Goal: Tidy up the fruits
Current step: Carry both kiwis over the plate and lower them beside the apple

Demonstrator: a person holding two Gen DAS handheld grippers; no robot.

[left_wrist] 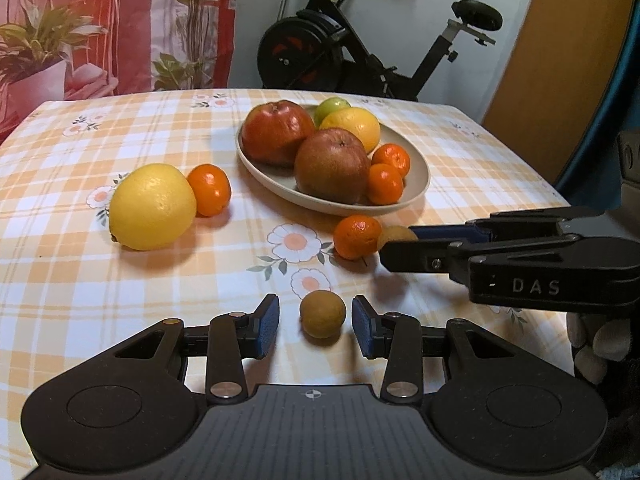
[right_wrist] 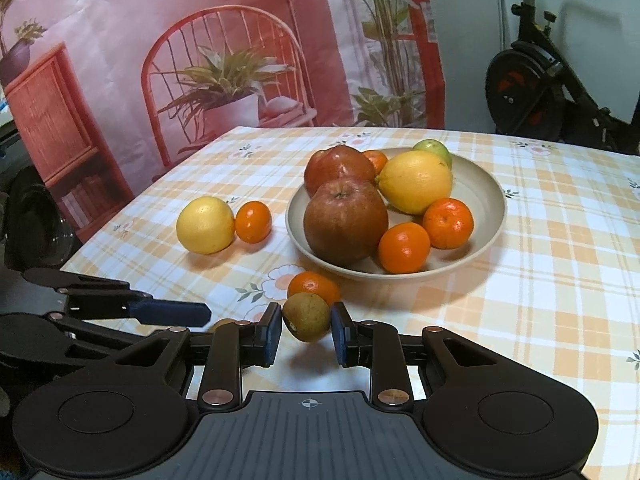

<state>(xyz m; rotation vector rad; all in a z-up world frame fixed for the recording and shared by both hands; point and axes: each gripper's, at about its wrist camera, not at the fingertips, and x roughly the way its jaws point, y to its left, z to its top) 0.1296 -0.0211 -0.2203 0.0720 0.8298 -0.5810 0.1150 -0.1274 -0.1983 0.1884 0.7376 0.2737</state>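
A beige bowl [left_wrist: 418,168] [right_wrist: 494,204] holds two red apples, a lemon, a green fruit and some tangerines. My left gripper [left_wrist: 316,320] is open around a small brown fruit [left_wrist: 322,313] that rests on the tablecloth, pads apart from it. My right gripper [right_wrist: 307,326] is shut on a second brown fruit [right_wrist: 307,317], which looks lifted a little above the cloth, next to a loose tangerine [right_wrist: 313,286] [left_wrist: 357,237]. The right gripper also shows in the left wrist view [left_wrist: 396,242]. A loose lemon [left_wrist: 152,206] [right_wrist: 205,225] and another tangerine [left_wrist: 209,189] [right_wrist: 253,222] lie left of the bowl.
The table has an orange checked cloth [left_wrist: 80,280] with flowers. An exercise bike [left_wrist: 340,48] stands behind the far edge. A printed backdrop [right_wrist: 160,60] hangs at the back left. The left gripper's finger [right_wrist: 172,312] lies close to the left of my right gripper.
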